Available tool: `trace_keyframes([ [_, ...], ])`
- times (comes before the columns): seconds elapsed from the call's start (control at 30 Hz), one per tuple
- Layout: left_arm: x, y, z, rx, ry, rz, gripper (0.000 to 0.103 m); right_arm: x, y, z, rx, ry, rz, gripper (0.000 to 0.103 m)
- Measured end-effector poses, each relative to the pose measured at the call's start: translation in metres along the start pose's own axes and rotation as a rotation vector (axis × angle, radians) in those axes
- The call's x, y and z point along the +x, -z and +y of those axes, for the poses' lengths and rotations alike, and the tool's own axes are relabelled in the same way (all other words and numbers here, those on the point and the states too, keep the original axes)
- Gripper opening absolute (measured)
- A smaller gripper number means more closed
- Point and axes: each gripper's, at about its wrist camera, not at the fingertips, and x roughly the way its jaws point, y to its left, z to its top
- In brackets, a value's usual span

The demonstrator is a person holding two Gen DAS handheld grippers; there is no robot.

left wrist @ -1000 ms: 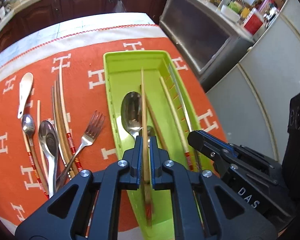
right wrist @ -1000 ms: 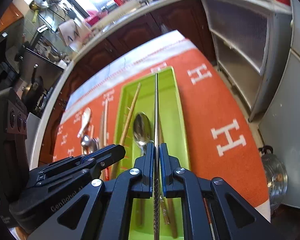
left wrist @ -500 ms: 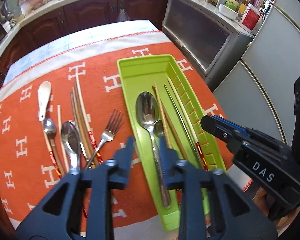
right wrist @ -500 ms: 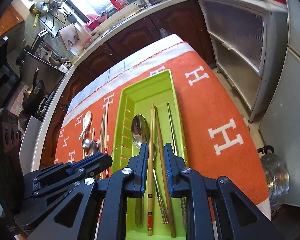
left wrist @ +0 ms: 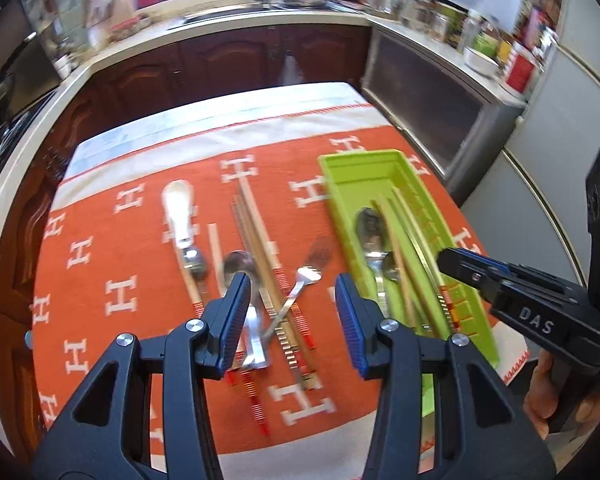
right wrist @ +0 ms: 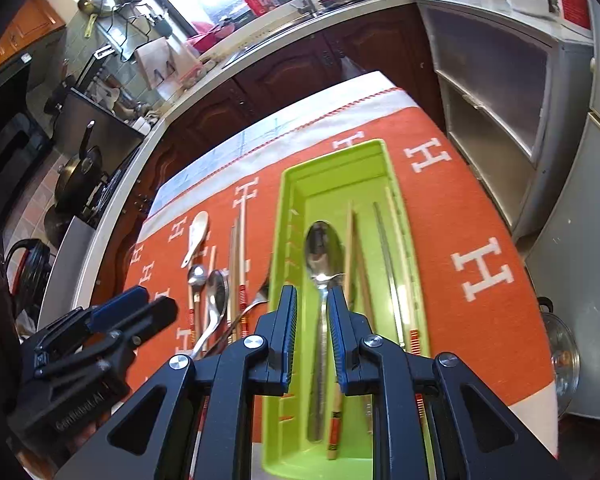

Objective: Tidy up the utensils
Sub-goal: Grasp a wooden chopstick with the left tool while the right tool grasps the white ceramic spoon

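Right wrist view: kitchen counter under orange cloth (right wrist: pixel 460 208); green tray (right wrist: pixel 288 216) holds spoon (right wrist: pixel 322 252) and chopsticks (right wrist: pixel 350 248). Right tongs (right wrist: pixel 312 300) slightly parted, empty; left tongs (left wrist: pixel 292 292) just widened, empty.

Both tools are looking alike: black plastic frames with triangular cut-outs and round silver screw heads at the joints. The left claw (left wrist: pixel 290 316) is showing ribbed blue pads on the inner faces of its fingers, and the right claw (right wrist: pixel 311 334) is wearing the same. White letters reading DAS are showing on the right claw's side.
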Motion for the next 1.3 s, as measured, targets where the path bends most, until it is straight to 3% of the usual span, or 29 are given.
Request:
trace_keyframes([
  [0.07, -0.005, 0.002, 0.020, -0.043, -0.010, -0.002, 0.041, 0.002, 0.002, 0.011, -0.013, -0.002, 0.004, 0.023],
  [0.53, -0.006, 0.017, 0.116, -0.193, -0.062, -0.012, 0.041, 0.035, 0.008, 0.085, -0.116, -0.031, 0.087, 0.024],
  [0.8, 0.050, 0.024, 0.154, -0.296, 0.023, 0.085, 0.041, 0.076, -0.009, 0.124, -0.153, -0.052, 0.134, 0.024],
  [1.07, 0.114, 0.011, 0.170, -0.350, 0.107, 0.134, 0.041, 0.137, -0.050, 0.143, -0.145, -0.083, 0.189, 0.024],
  [1.3, 0.153, -0.006, 0.173, -0.340, 0.083, 0.142, 0.039, 0.189, -0.074, 0.144, -0.103, -0.106, 0.253, 0.024],
])
